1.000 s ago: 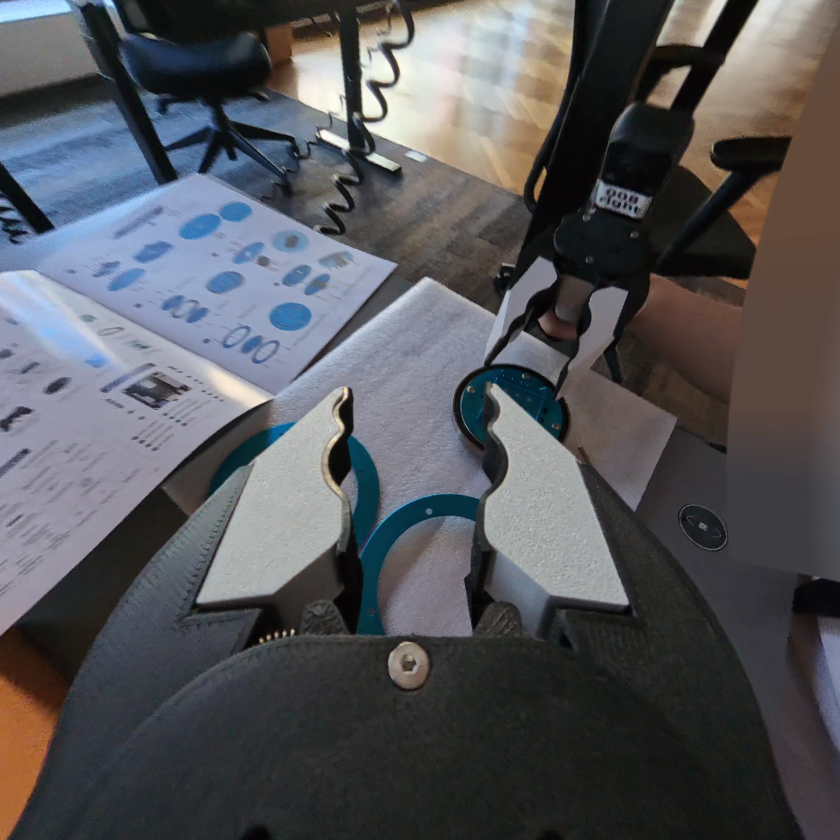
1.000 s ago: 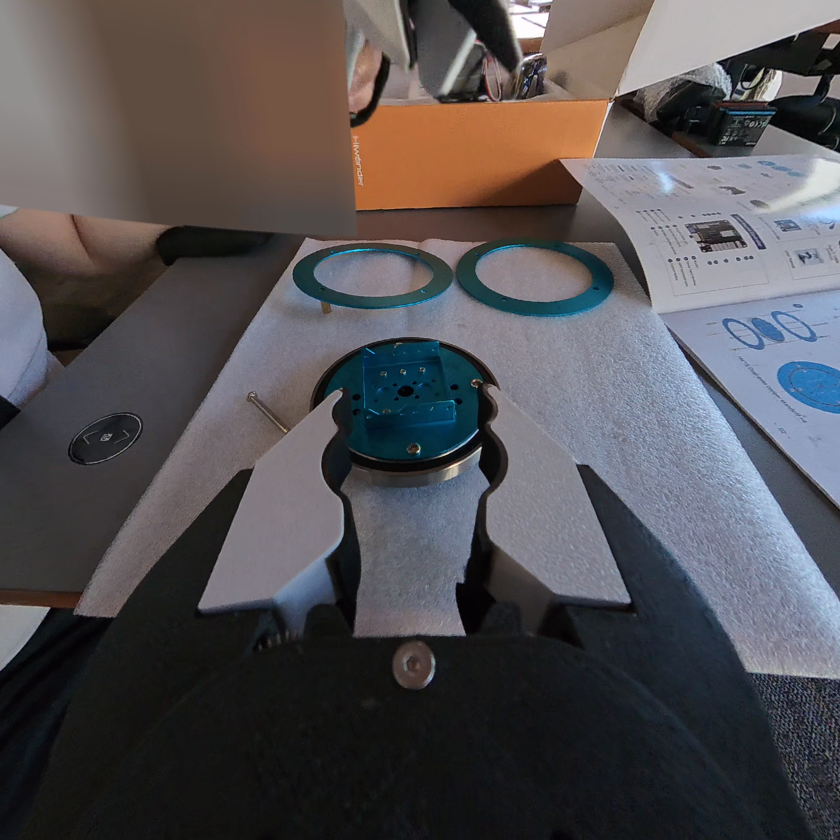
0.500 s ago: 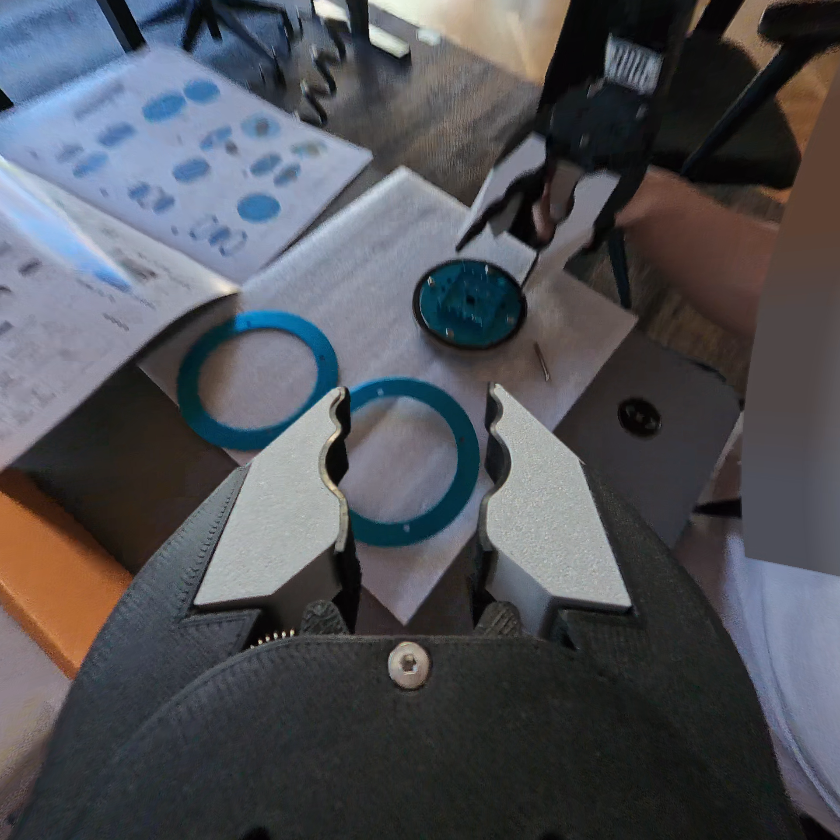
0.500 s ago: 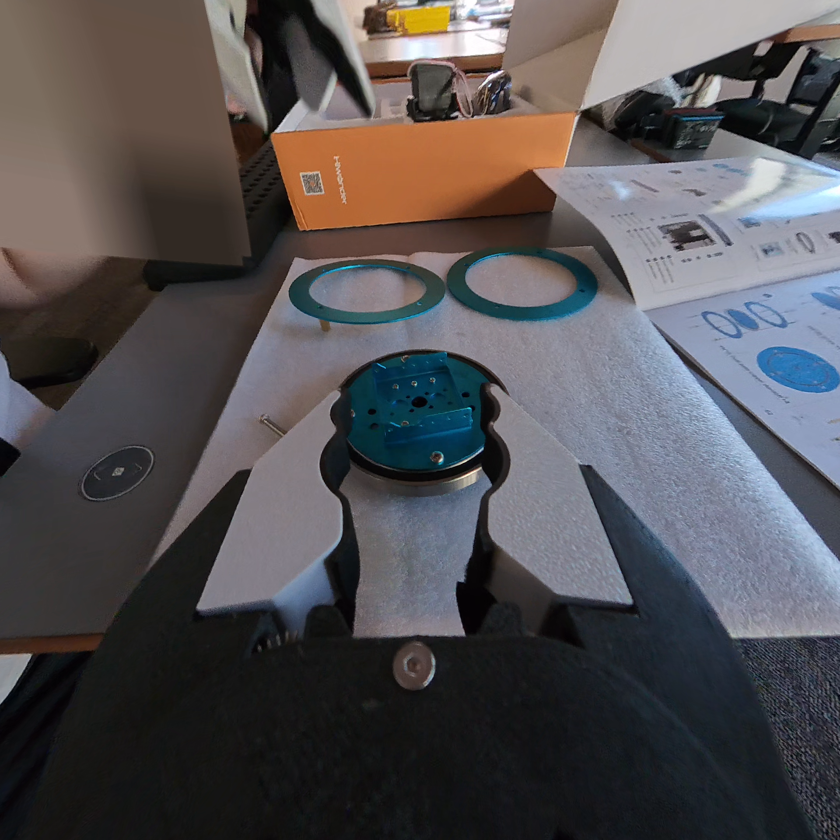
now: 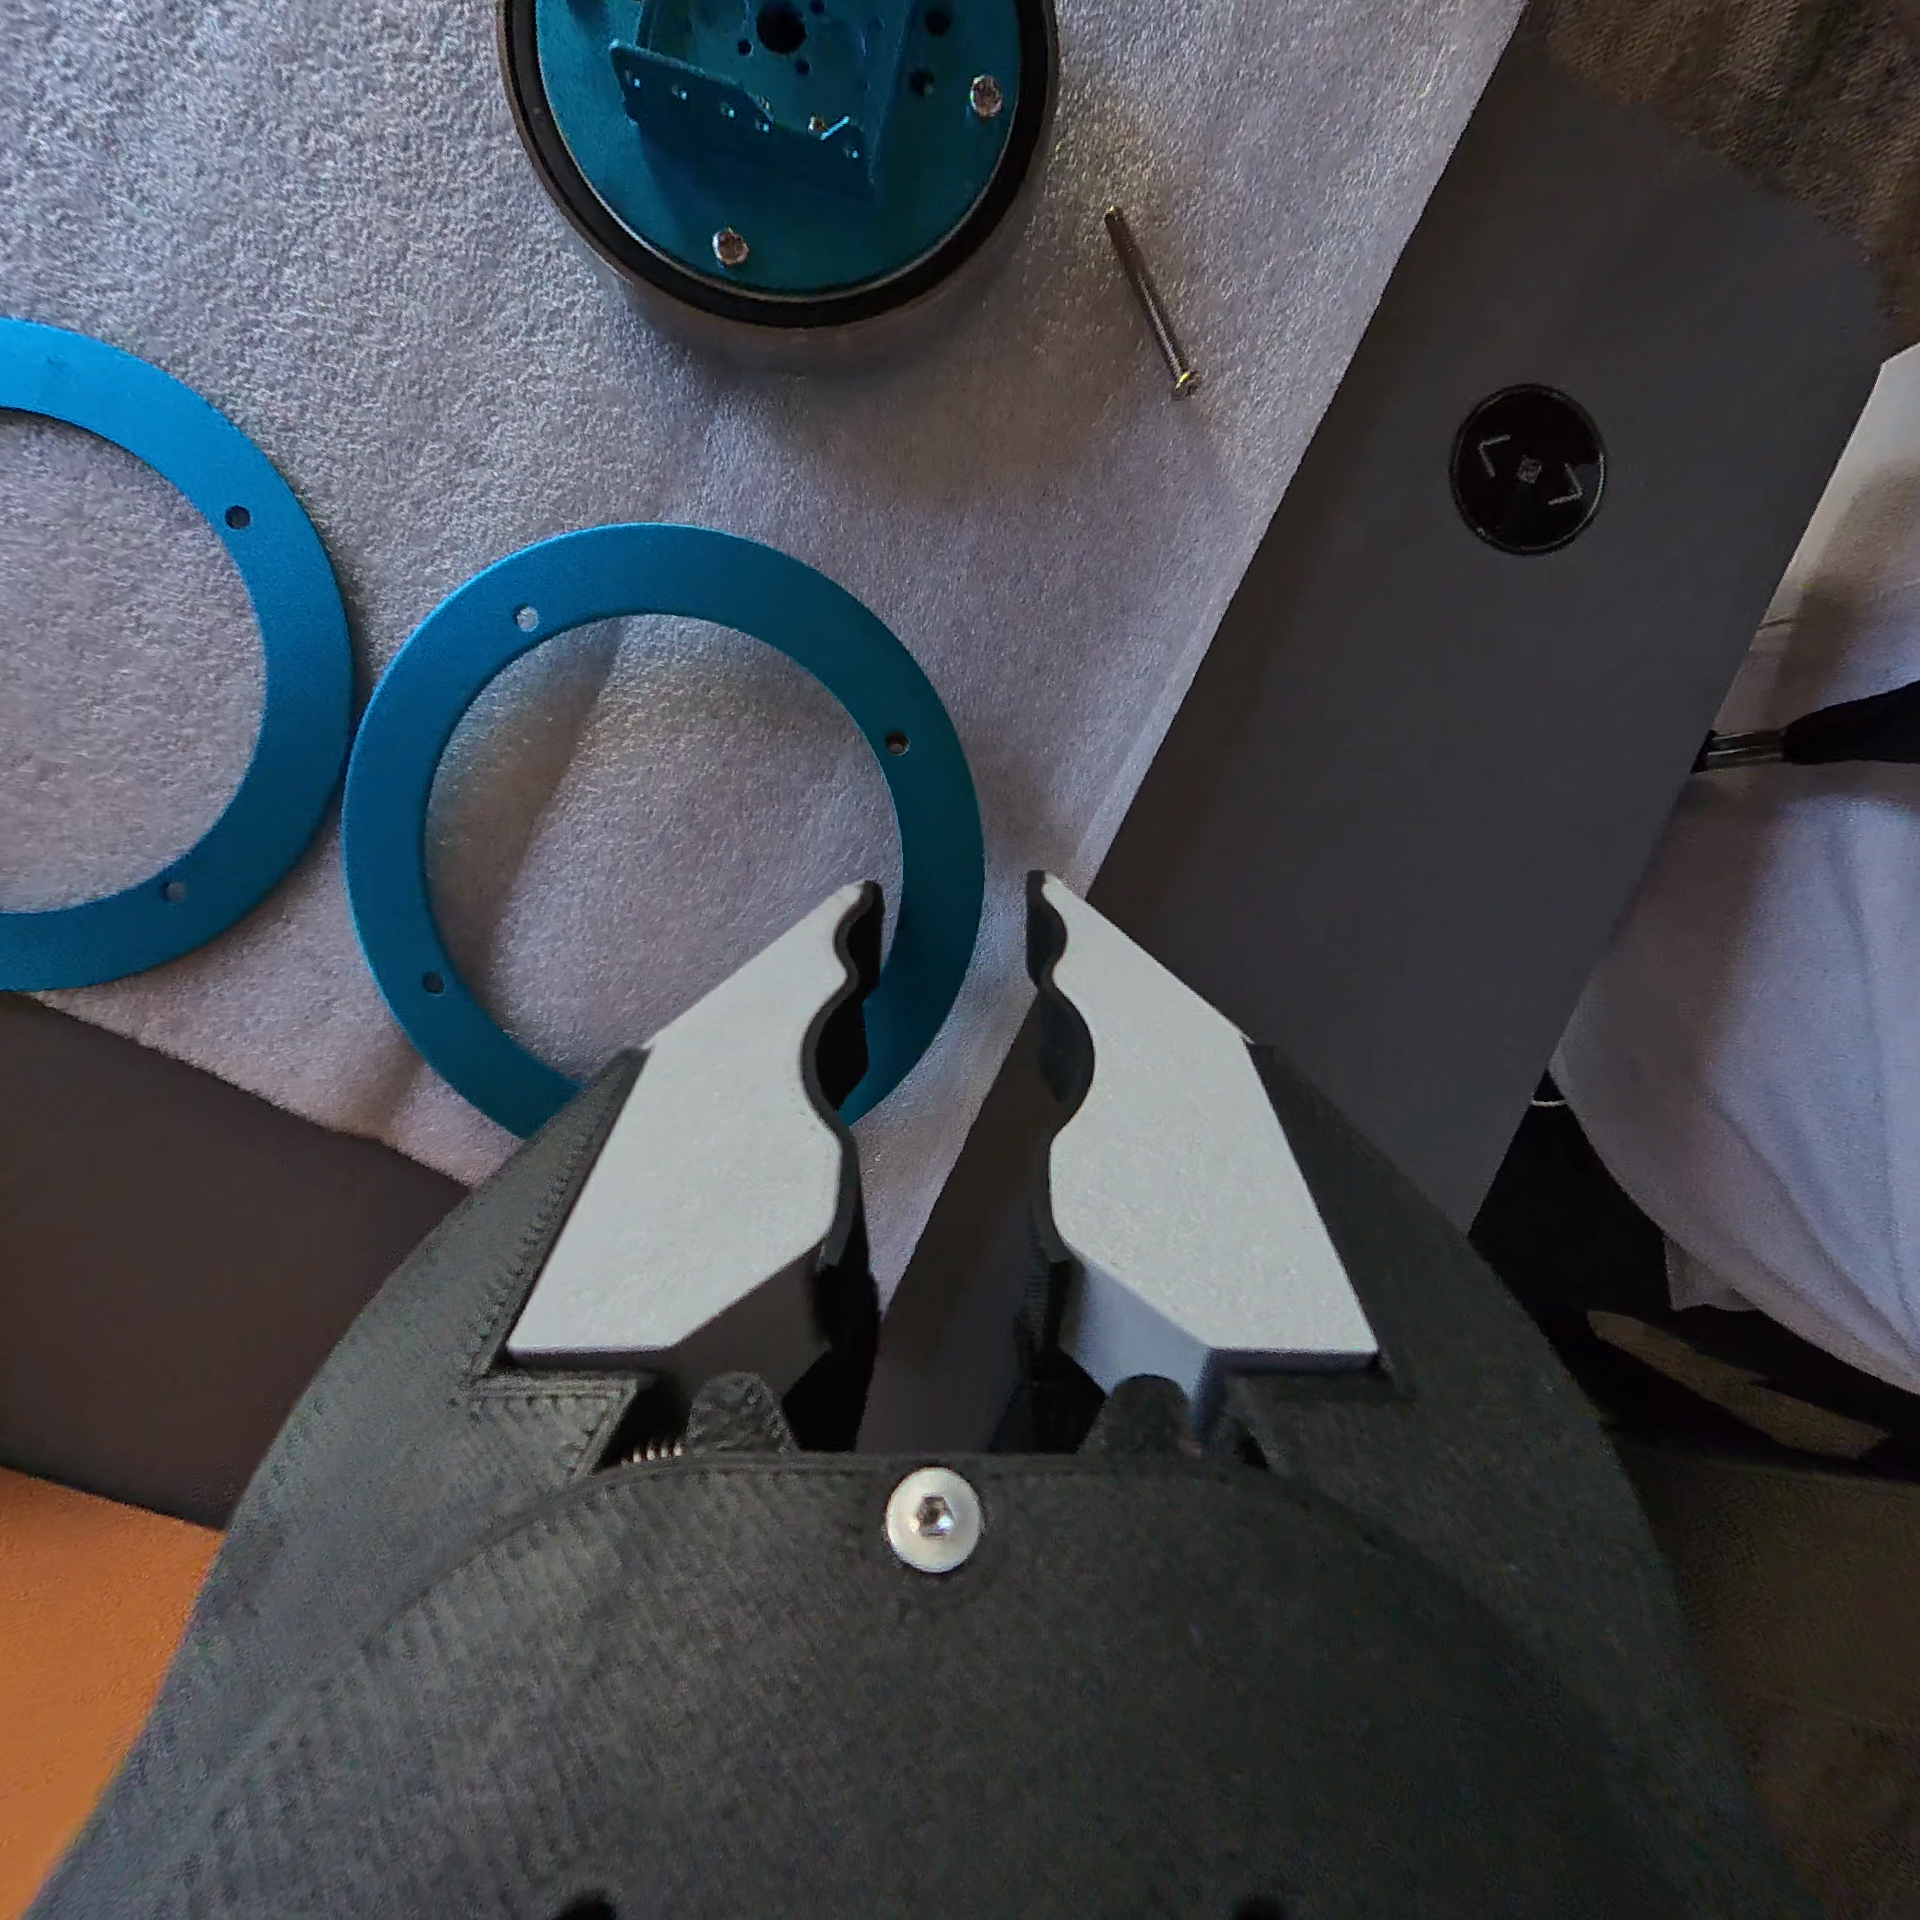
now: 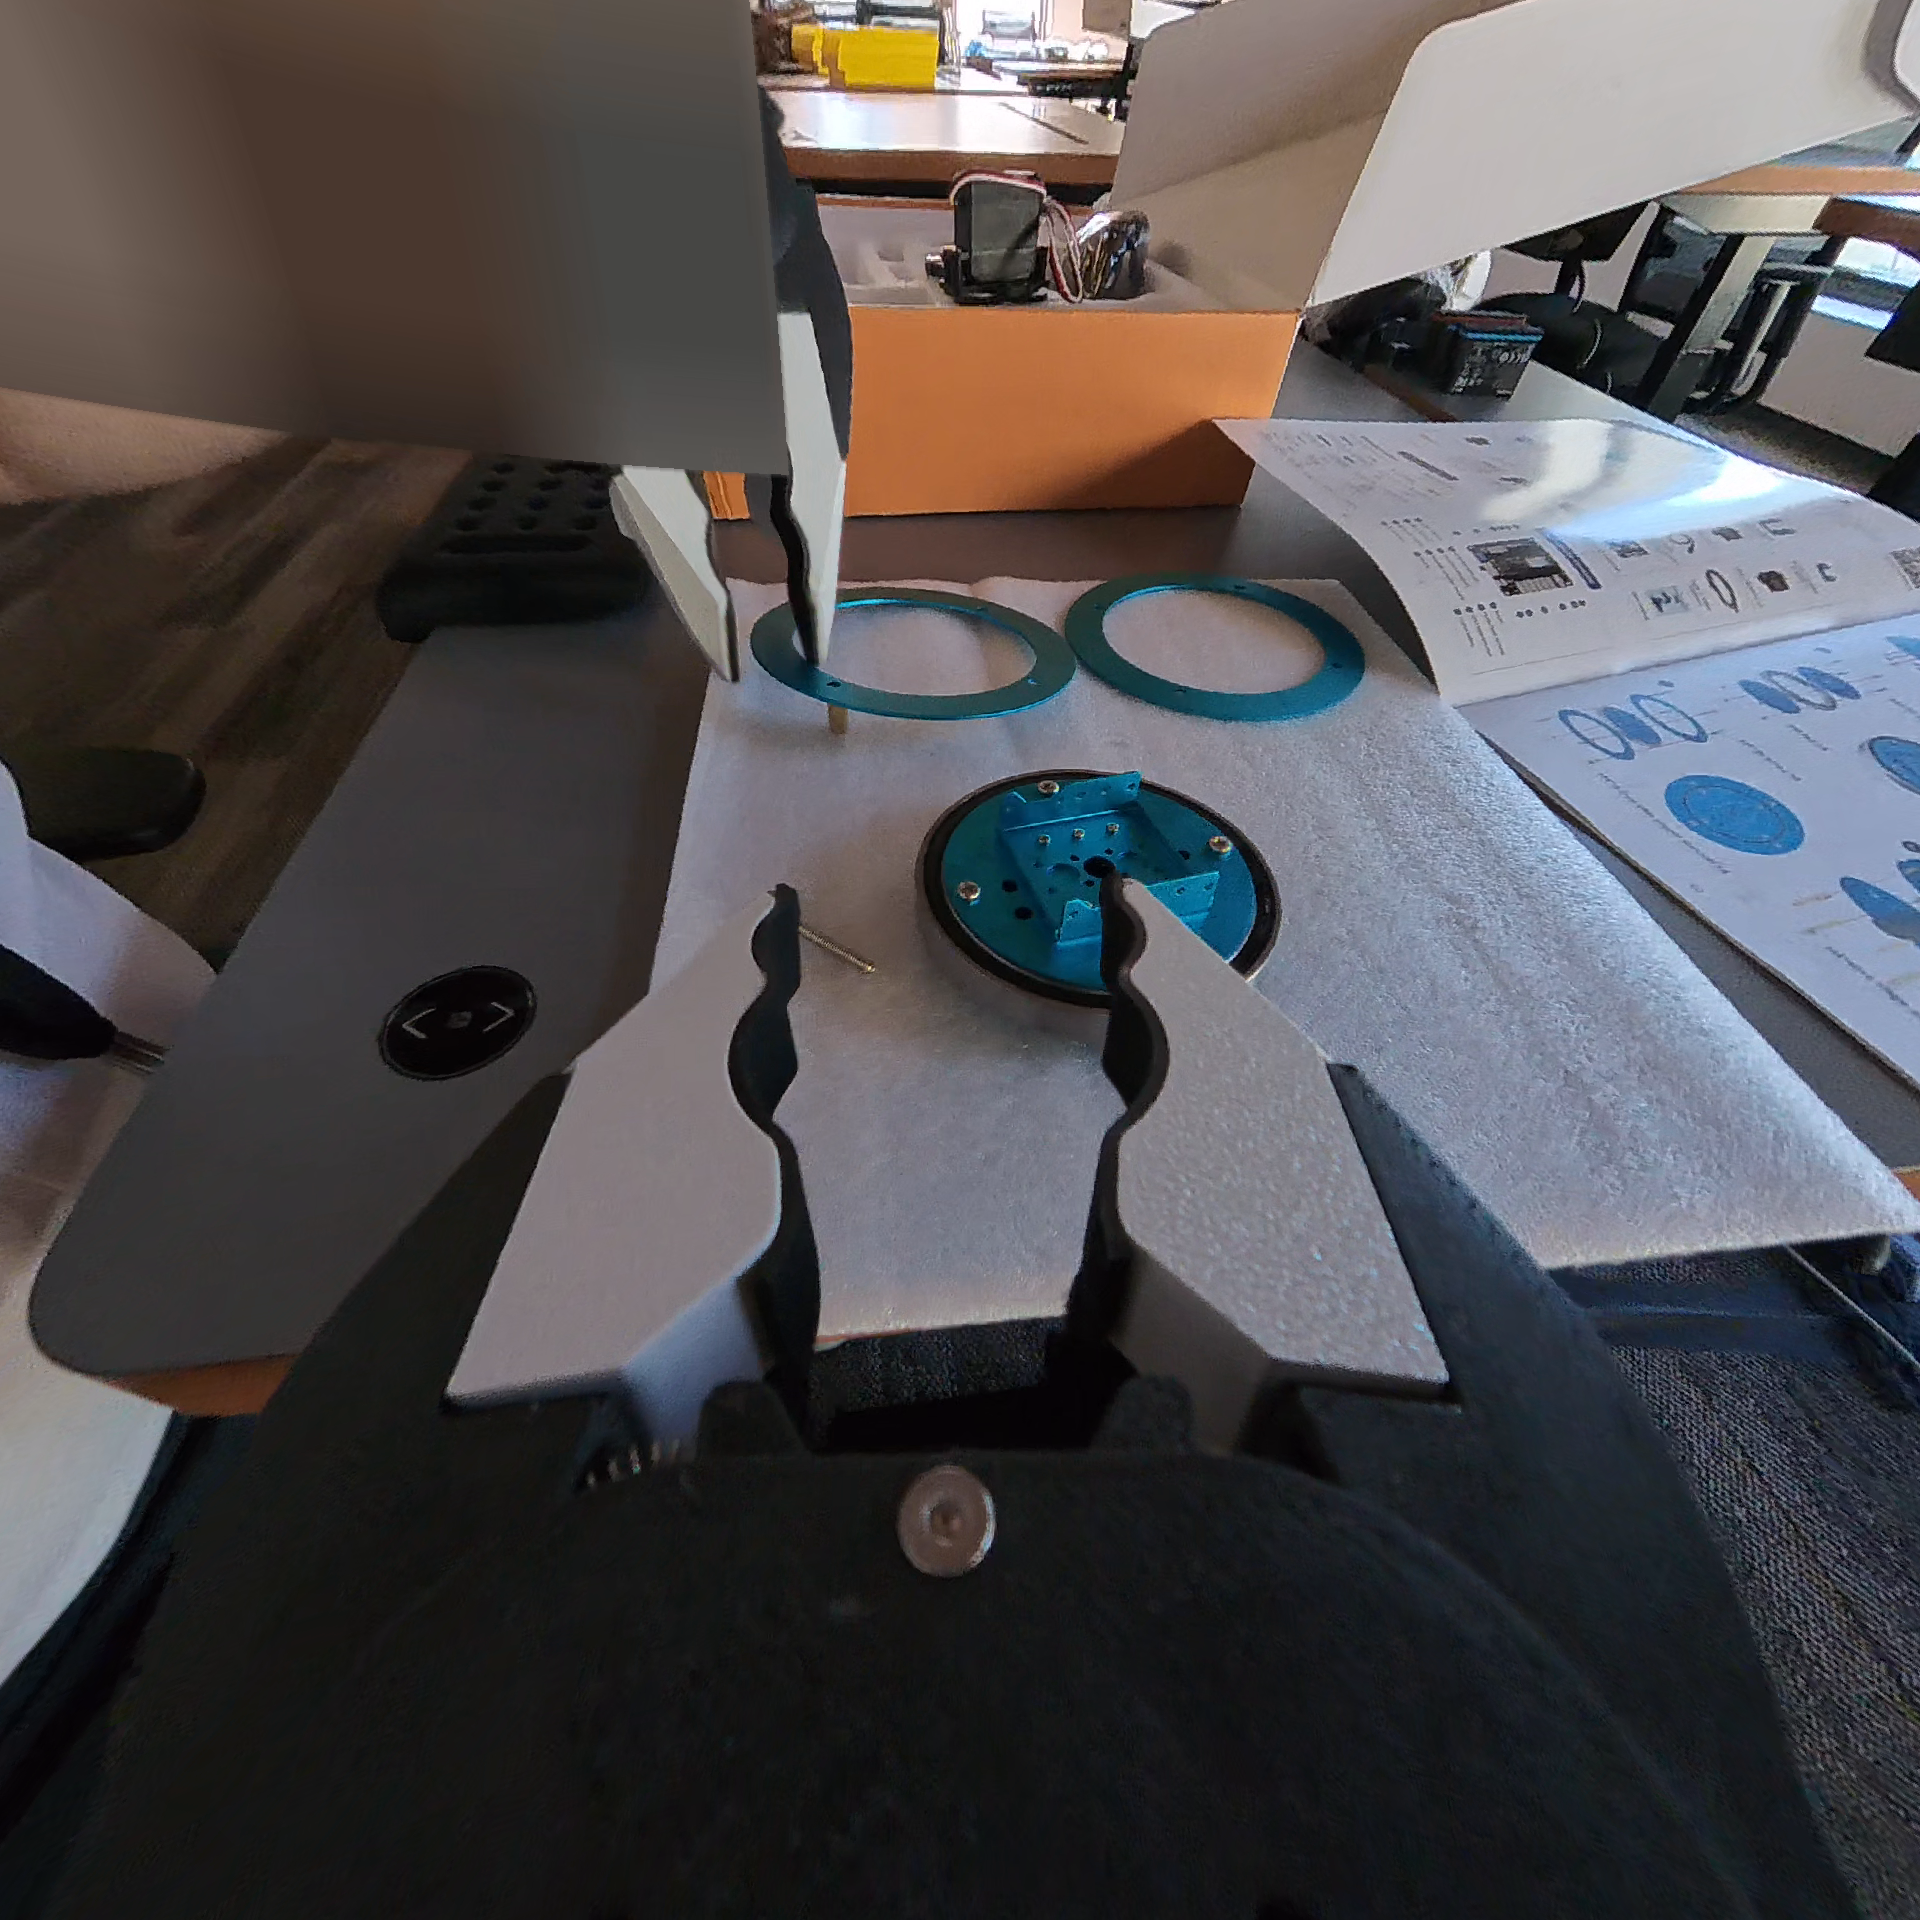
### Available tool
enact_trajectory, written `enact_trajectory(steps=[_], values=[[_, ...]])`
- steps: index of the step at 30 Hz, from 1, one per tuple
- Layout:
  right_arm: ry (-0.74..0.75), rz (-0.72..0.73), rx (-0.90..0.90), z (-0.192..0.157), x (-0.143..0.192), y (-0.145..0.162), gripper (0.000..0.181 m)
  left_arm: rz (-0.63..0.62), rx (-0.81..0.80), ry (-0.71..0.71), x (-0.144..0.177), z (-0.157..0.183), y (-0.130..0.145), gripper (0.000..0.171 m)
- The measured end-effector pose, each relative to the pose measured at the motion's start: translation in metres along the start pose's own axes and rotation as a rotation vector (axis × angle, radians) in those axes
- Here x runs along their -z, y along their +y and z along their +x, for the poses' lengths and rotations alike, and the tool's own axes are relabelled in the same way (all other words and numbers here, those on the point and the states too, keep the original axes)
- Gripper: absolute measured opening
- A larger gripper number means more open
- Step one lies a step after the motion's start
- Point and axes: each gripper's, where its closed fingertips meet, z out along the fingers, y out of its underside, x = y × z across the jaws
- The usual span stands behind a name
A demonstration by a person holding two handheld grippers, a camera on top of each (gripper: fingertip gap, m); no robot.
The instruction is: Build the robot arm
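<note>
Two flat blue rings (image 5: 665,561) (image 5: 301,644) lie on a white foam sheet (image 5: 727,416). My left gripper (image 5: 951,894) points down, partly open, its jaws either side of the nearer ring's rim. The right wrist view shows the left gripper (image 6: 769,655) at the left rim of that ring (image 6: 935,709), which rests on a brass standoff (image 6: 836,722). The other ring (image 6: 1216,707) lies to its right. My right gripper (image 6: 948,894) is open and empty, just short of a round base with a blue bracket (image 6: 977,862) and a loose screw (image 6: 836,948).
A grey pad with a black round mark (image 6: 457,1023) lies left of the foam. An open orange box (image 6: 1060,395) stands behind. An open printed manual (image 6: 1662,582) lies at the right. The base (image 5: 779,156) and screw (image 5: 1148,301) lie beyond the left gripper. My right fingertips sit around 15 cm from my left ones.
My left gripper has swung down over the nearer ring and its jaws have narrowed around the rim. My right gripper has drawn back and left from the round base.
</note>
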Motion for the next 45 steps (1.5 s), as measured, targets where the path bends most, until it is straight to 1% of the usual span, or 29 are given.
enact_trajectory(steps=[2, 4, 6, 8, 14, 19, 23, 25, 27, 29, 31, 33, 35, 37, 40, 42, 45], values=[[-0.001, 0.004, -0.006, 0.0, 0.003, 0.001, 0.057, 0.0, 0.02, -0.002, -0.003, 0.0, -0.001, 0.025], [-0.004, -0.001, -0.003, 0.001, 0.006, 0.002, 0.057, 0.001, 0.029, -0.008, -0.006, 0.0, -0.002, 0.019], [-0.005, -0.002, 0.006, 0.001, 0.008, 0.001, 0.057, -0.006, 0.039, -0.015, -0.008, 0.001, -0.002, 0.019], [-0.006, 0.001, 0.011, 0.001, 0.01, 0.0, 0.057, -0.007, 0.046, -0.015, -0.008, 0.002, -0.003, 0.021], [-0.006, 0.001, 0.008, -0.001, 0.013, 0.004, 0.057, 0.018, 0.09, -0.041, -0.002, -0.004, -0.003, 0.034], [-0.001, -0.003, -0.005, 0.0, 0.015, 0.008, 0.057, 0.132, 0.222, -0.063, 0.02, -0.009, 0.001, 0.036], [-0.028, -0.004, -0.015, 0.005, 0.01, 0.008, 0.057, 0.234, 0.413, -0.099, 0.041, -0.022, 0.01, 0.037], [-0.045, -0.003, -0.028, 0.011, 0.005, 0.007, 0.058, 0.301, 0.466, -0.09, 0.049, -0.023, 0.009, 0.036], [-0.058, -0.004, -0.044, 0.017, -0.001, 0.002, 0.059, 0.311, 0.499, -0.134, 0.053, -0.028, 0.014, 0.038], [-0.086, 0.012, -0.024, 0.01, -0.008, -0.012, 0.06, 0.28, 0.526, -0.173, 0.053, -0.031, 0.023, 0.043], [-0.11, 0.013, 0.061, -0.001, -0.017, -0.028, 0.06, 0.264, 0.544, -0.187, 0.05, -0.028, 0.027, 0.044], [-0.171, -0.024, 0.139, -0.015, -0.028, -0.038, 0.061, 0.267, 0.546, -0.179, 0.048, -0.022, 0.027, 0.044], [-0.238, -0.074, 0.165, -0.02, -0.036, -0.043, 0.062, 0.262, 0.552, -0.186, 0.045, -0.02, 0.029, 0.045], [-0.267, -0.156, 0.173, -0.01, -0.04, -0.039, 0.064, 0.252, 0.544, -0.201, 0.043, -0.019, 0.032, 0.045], [-0.246, -0.234, 0.146, 0.02, -0.036, -0.026, 0.062, 0.253, 0.54, -0.219, 0.042, -0.018, 0.036, 0.044], [-0.246, -0.219, 0.098, 0.033, -0.033, -0.017, 0.059, 0.279, 0.538, -0.209, 0.043, -0.016, 0.034, 0.042], [-0.266, -0.168, -0.023, 0.039, -0.034, -0.003, 0.059, 0.322, 0.521, -0.187, 0.044, -0.014, 0.023, 0.041]])
